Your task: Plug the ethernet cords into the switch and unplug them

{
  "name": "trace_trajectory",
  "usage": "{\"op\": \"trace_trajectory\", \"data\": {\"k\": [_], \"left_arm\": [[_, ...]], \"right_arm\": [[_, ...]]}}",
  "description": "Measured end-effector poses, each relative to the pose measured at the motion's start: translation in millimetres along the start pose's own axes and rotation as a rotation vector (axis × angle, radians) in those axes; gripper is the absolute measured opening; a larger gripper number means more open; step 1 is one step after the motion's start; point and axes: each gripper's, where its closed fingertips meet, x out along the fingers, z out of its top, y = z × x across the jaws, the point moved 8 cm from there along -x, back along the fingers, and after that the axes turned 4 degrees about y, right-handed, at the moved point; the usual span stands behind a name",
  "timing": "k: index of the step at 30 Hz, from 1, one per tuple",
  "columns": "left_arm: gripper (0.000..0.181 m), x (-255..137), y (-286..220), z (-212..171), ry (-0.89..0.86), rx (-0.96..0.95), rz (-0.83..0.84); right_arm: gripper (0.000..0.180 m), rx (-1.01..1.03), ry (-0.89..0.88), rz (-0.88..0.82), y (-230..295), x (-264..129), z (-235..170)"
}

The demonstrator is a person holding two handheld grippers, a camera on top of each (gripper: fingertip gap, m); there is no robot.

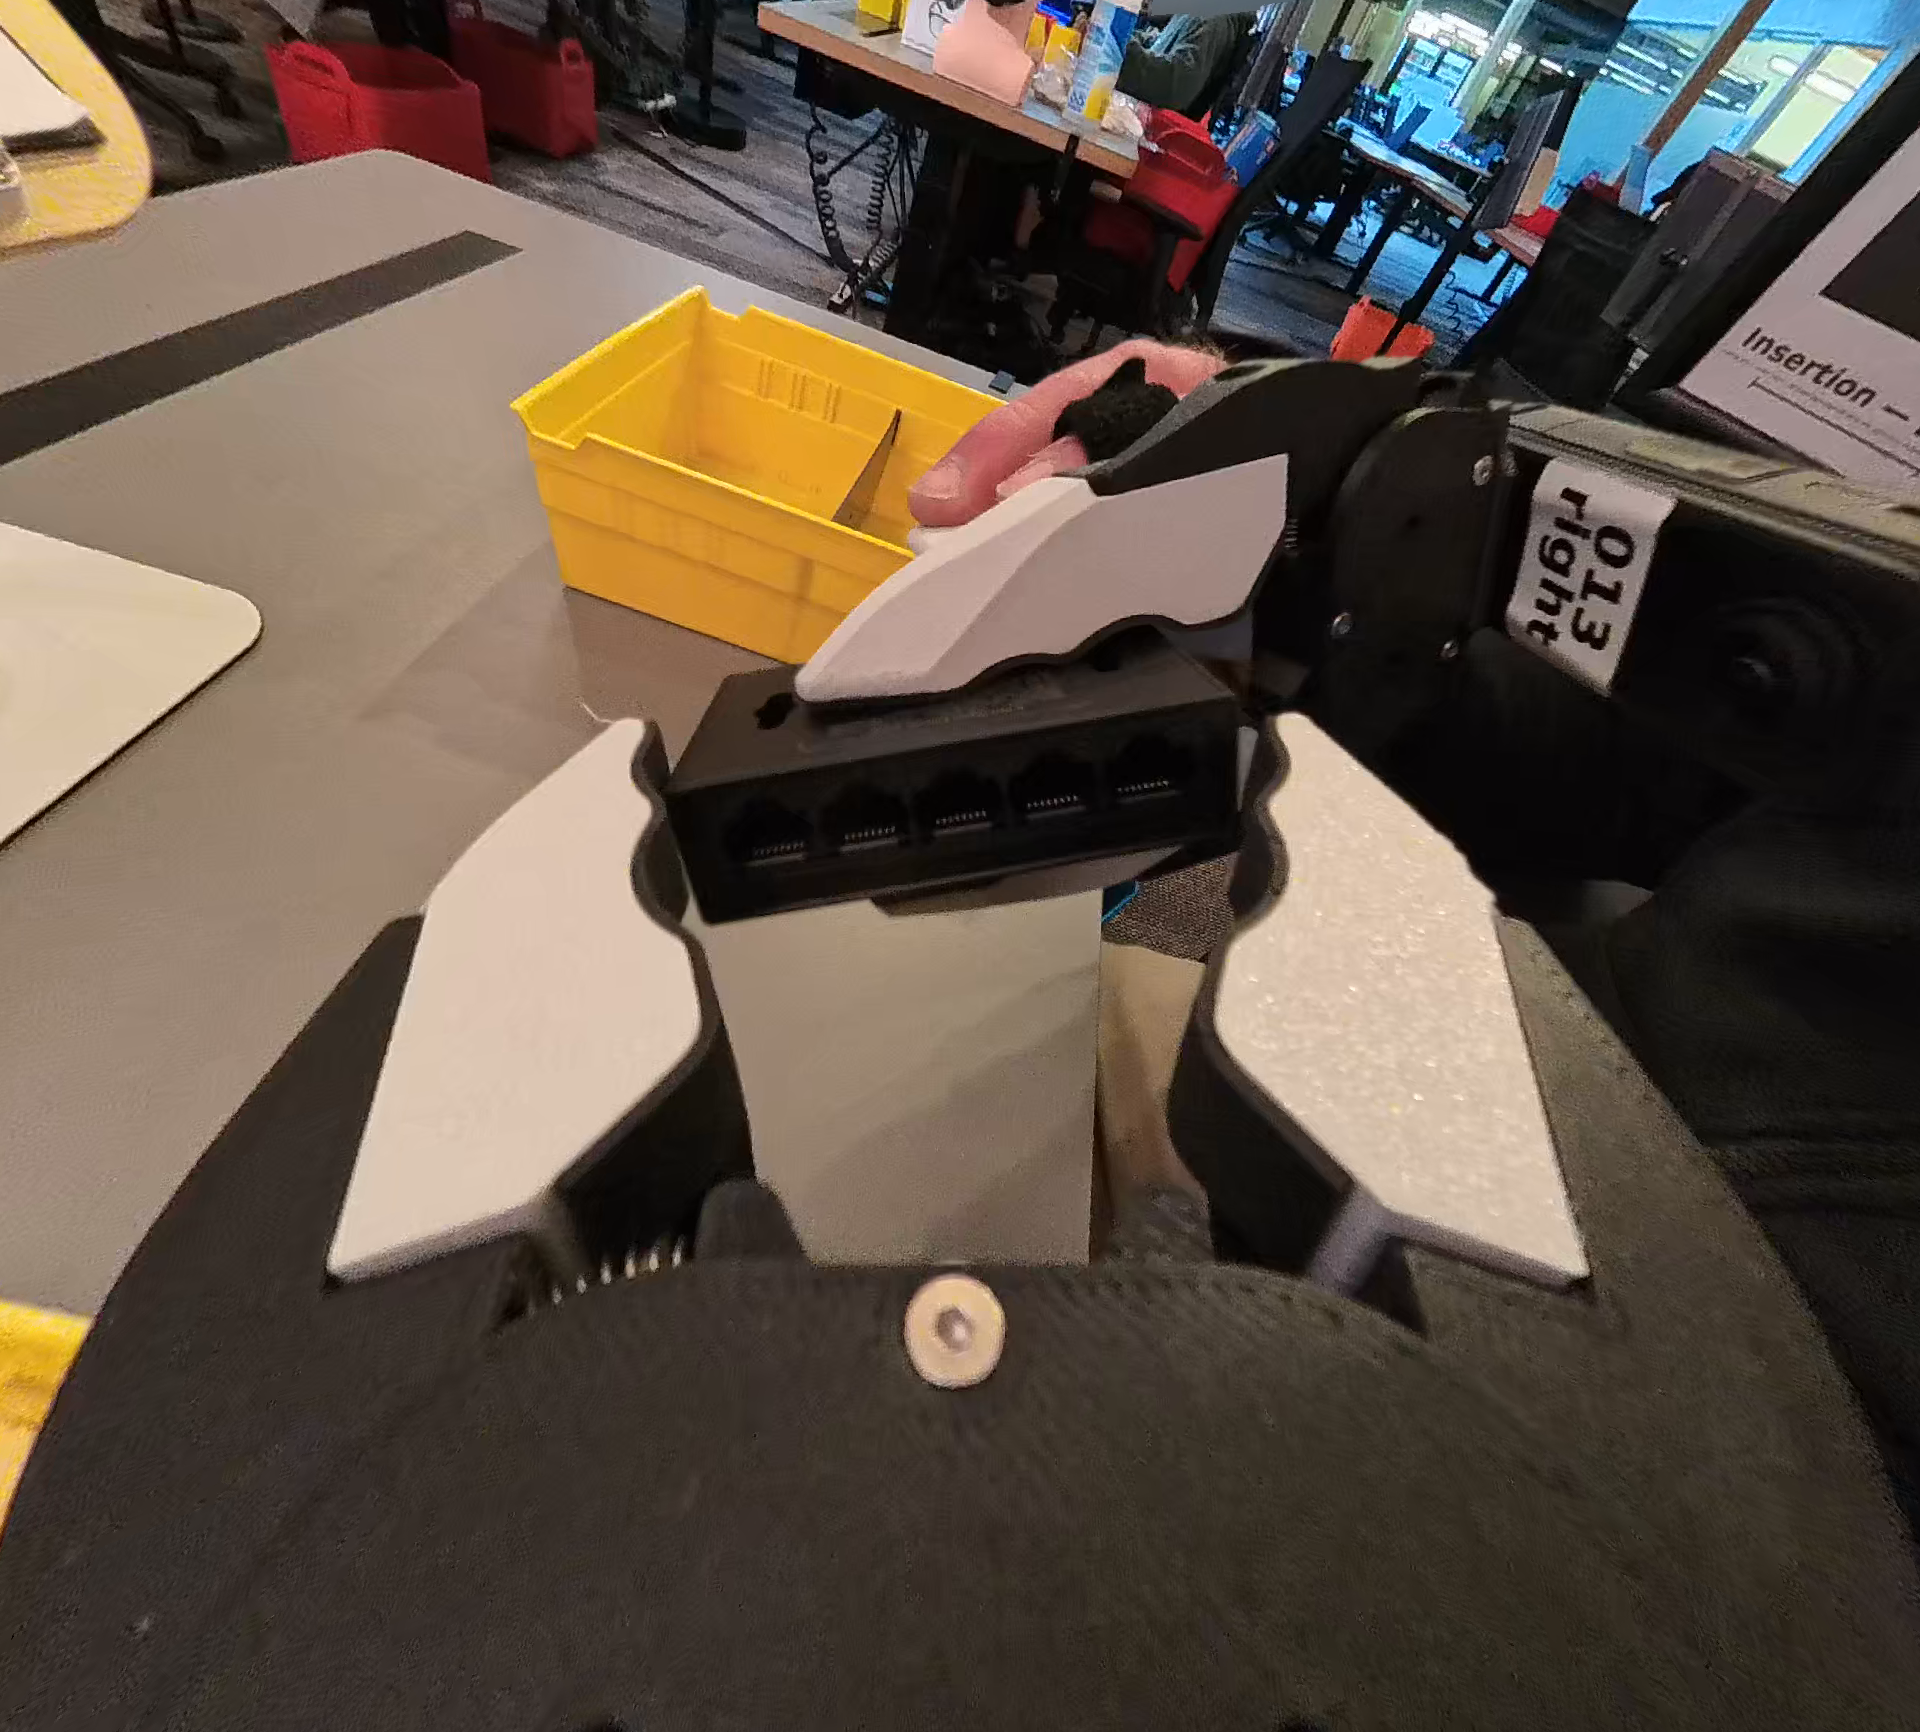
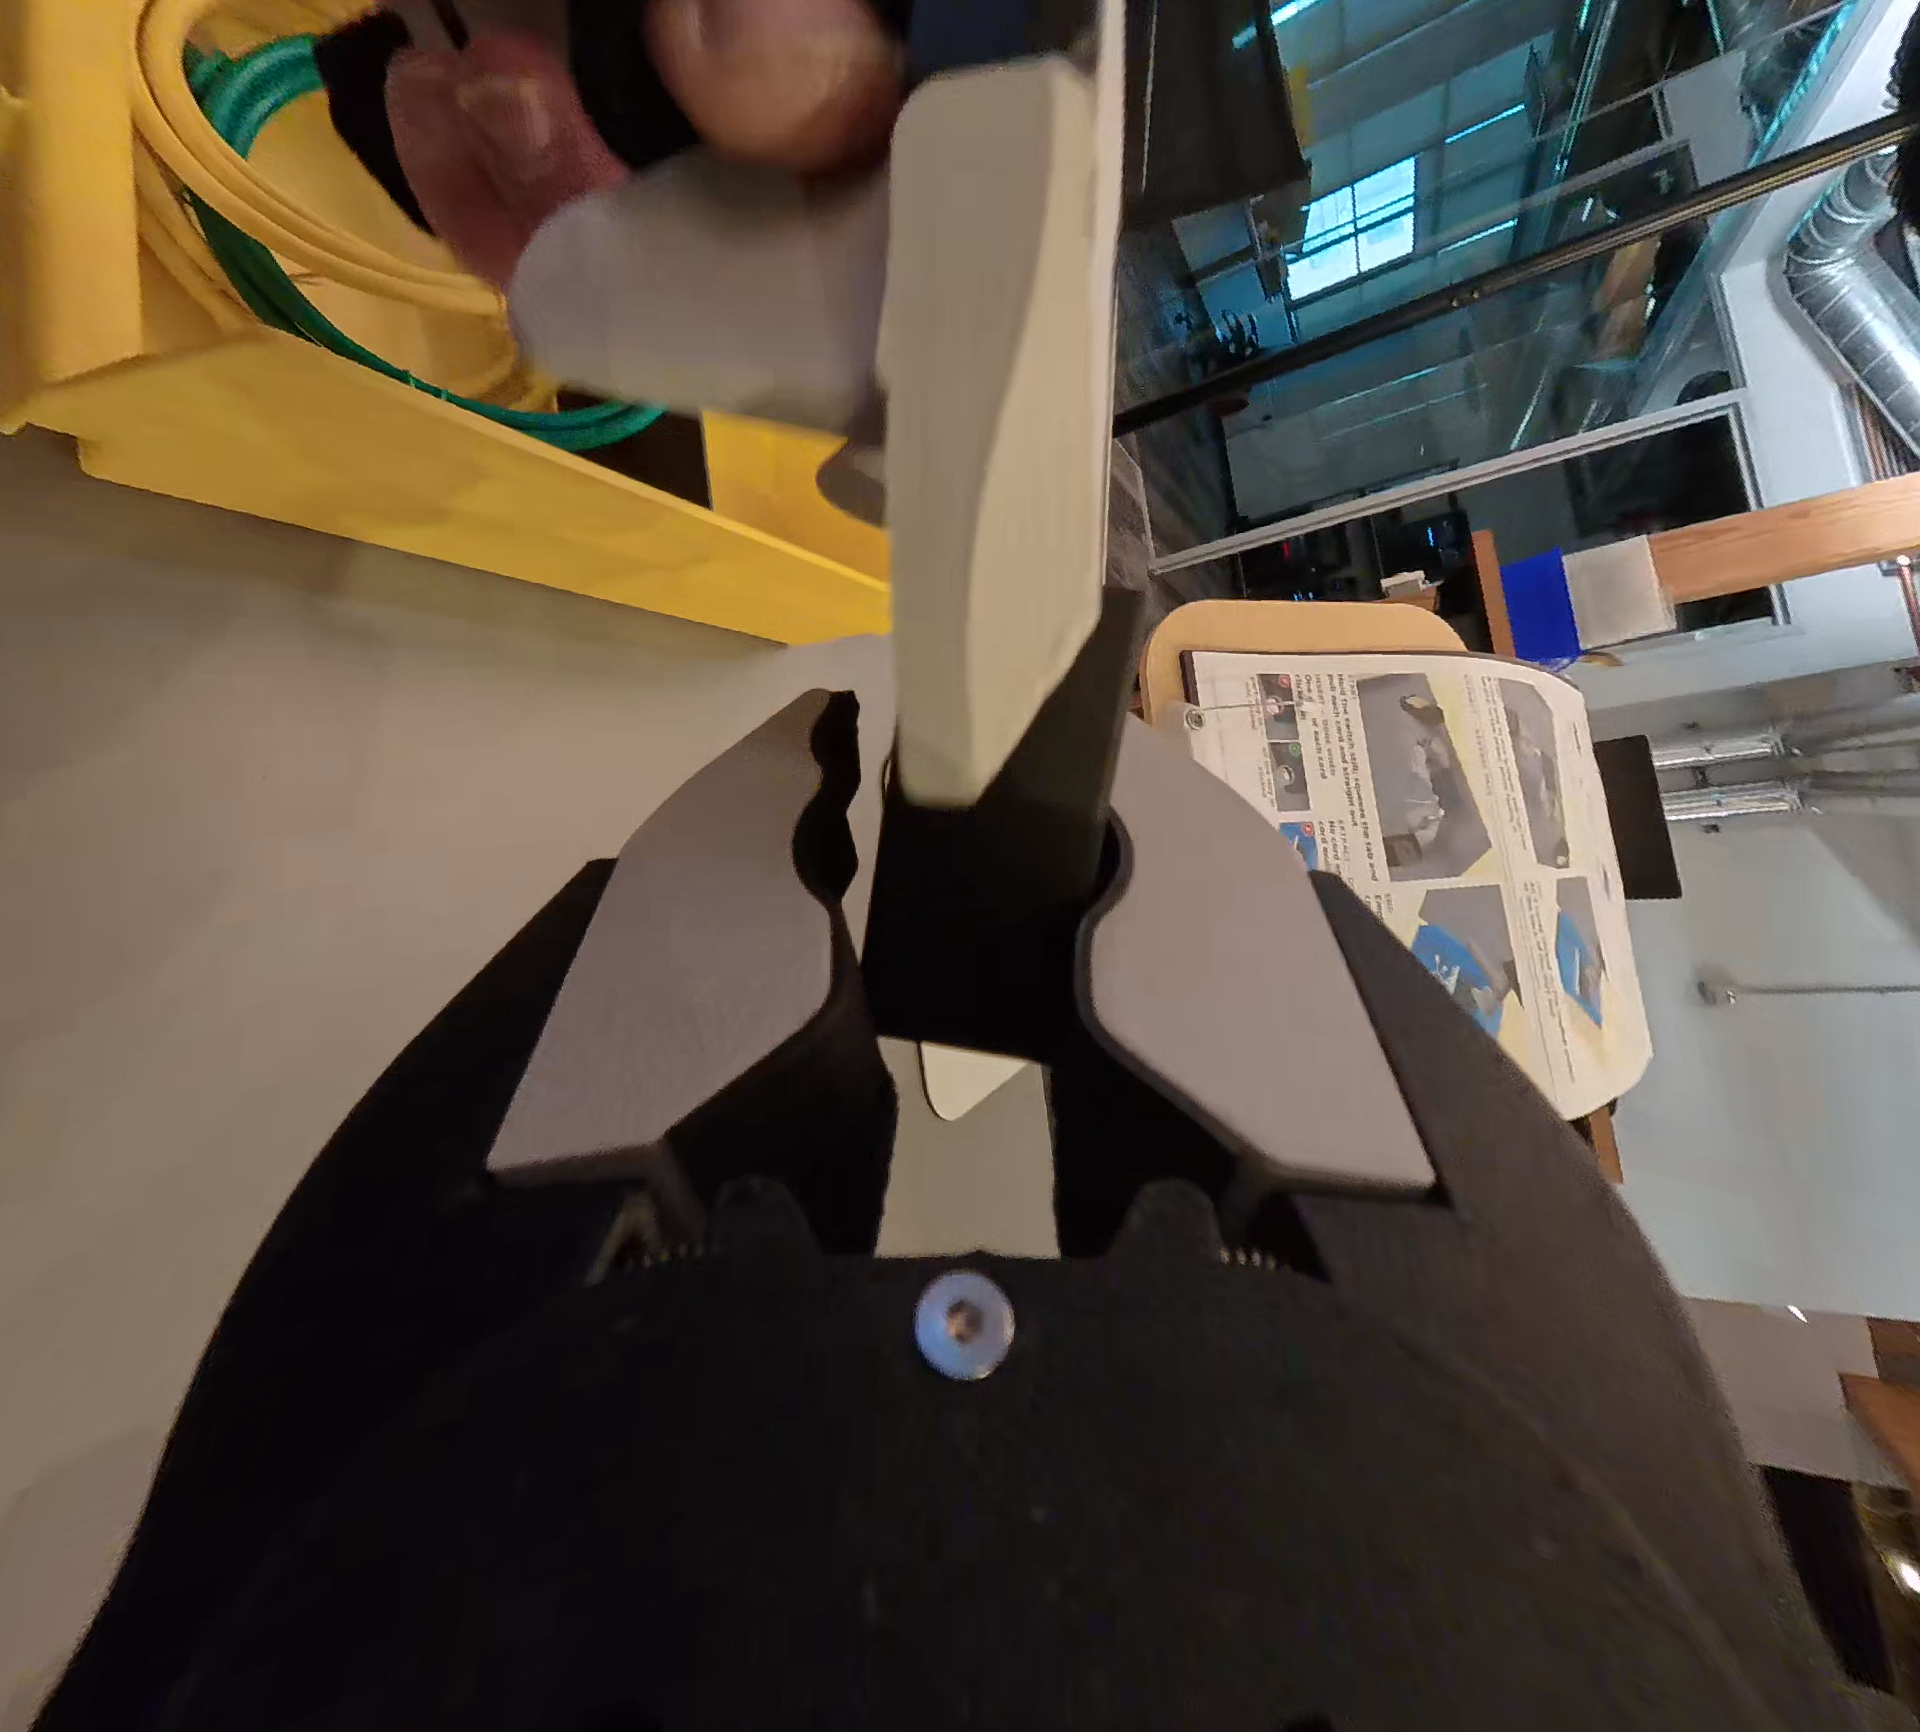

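A black switch (image 1: 956, 809) with several empty ports faces the left wrist camera, held above the grey table (image 1: 312, 747). My left gripper (image 1: 956, 737) has its fingers against the switch's two ends. My right gripper (image 2: 982, 747) is shut on the switch (image 2: 977, 934) from top and bottom; its upper finger (image 1: 1039, 602) lies on the switch's top. One left finger (image 2: 987, 435) reaches the switch's near end. Yellow and green cords (image 2: 239, 228) lie coiled in a yellow bin (image 2: 416, 487). No cord is in a port.
The yellow bin (image 1: 727, 487) stands just behind the switch, with a black divider inside. A white mat (image 1: 104, 643) lies at the left and a black tape stripe (image 1: 239, 332) crosses the table. An instruction sheet (image 2: 1455, 851) rests on a wooden board. Both grippers' tips are close together, under 4 cm apart.
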Motion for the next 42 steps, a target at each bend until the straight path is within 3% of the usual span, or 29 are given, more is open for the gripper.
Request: {"op": "trace_trajectory", "data": {"k": [3, 6, 8, 11, 15, 20, 22, 29, 33, 36, 42], "left_arm": [[0.108, -19, 7, 2, 0.069, 0.009, 0.047], [0.091, -53, 19, -5, 0.196, 0.088, 0.206], [0.071, -77, 22, -16, 0.275, 0.124, 0.25], [0.068, -103, 32, -52, 0.572, 0.114, 0.373], [0.06, -106, 37, -93, 0.751, 0.034, 0.437], [0.062, -98, 49, -125, 0.798, -0.139, 0.519], [0.063, -97, 56, -136, 0.782, -0.218, 0.515], [0.023, -79, 63, -141, 0.59, -0.359, 0.406], [0.018, -103, 61, -116, 0.447, -0.358, 0.387], [0.015, -115, 45, -92, 0.356, -0.282, 0.27], [0.015, -89, 3, -36, 0.22, -0.156, -0.028]], "right_arm": [[0.039, 0.018, 0.024, 0.004, -2, 1, -6], [0.039, 0.033, 0.031, 0.012, -1, 2, -11], [0.039, 0.047, 0.039, 0.021, 0, 4, -15], [0.039, 0.057, 0.047, 0.038, 2, 8, -19], [0.039, 0.098, 0.044, 0.063, 5, 13, -21], [0.04, 0.09, 0.052, 0.09, 11, 17, -21], [0.04, 0.095, 0.043, 0.09, 11, 17, -20], [0.04, 0.104, 0.031, 0.105, 12, 18, -19], [0.04, 0.125, 0.031, 0.105, 10, 16, -22], [0.04, 0.142, 0.035, 0.097, 6, 15, -26], [0.039, 0.229, 0.024, 0.056, -11, 3, -35]]}}
